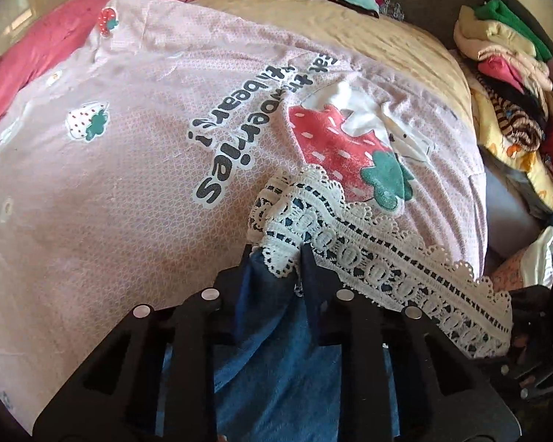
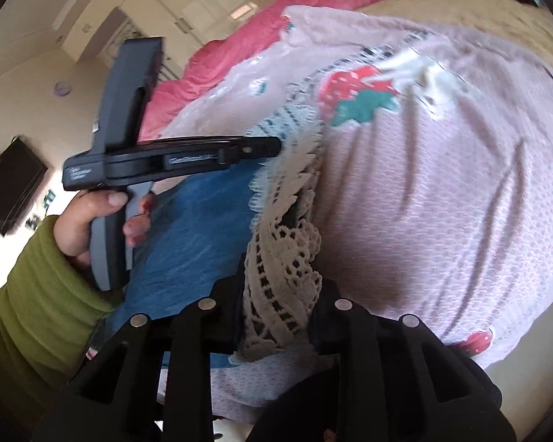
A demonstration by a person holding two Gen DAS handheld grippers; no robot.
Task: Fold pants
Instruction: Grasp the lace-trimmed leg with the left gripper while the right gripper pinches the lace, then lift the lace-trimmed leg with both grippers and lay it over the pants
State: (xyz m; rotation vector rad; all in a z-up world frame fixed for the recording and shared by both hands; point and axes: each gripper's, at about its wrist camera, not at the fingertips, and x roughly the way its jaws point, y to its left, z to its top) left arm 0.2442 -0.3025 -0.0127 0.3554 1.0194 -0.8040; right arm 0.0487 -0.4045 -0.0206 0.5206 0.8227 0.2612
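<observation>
The pants are blue denim (image 1: 272, 361) with a white lace hem (image 1: 368, 246). In the left wrist view my left gripper (image 1: 276, 254) is shut on the lace hem at one corner, denim bunched between the fingers. In the right wrist view my right gripper (image 2: 280, 254) is shut on the lace hem (image 2: 284, 258) further along, with the denim (image 2: 195, 232) hanging to the left. The left gripper's body (image 2: 166, 162) shows there too, held by a hand in a green sleeve. The pants are held over a pink strawberry-print sheet (image 1: 129, 169).
The sheet covers a bed with a tan quilt (image 1: 368, 29) and a red blanket (image 1: 37, 48) behind. A pile of mixed clothes (image 1: 516, 110) lies at the right of the bed. A dark screen (image 2: 11, 188) hangs on the wall at left.
</observation>
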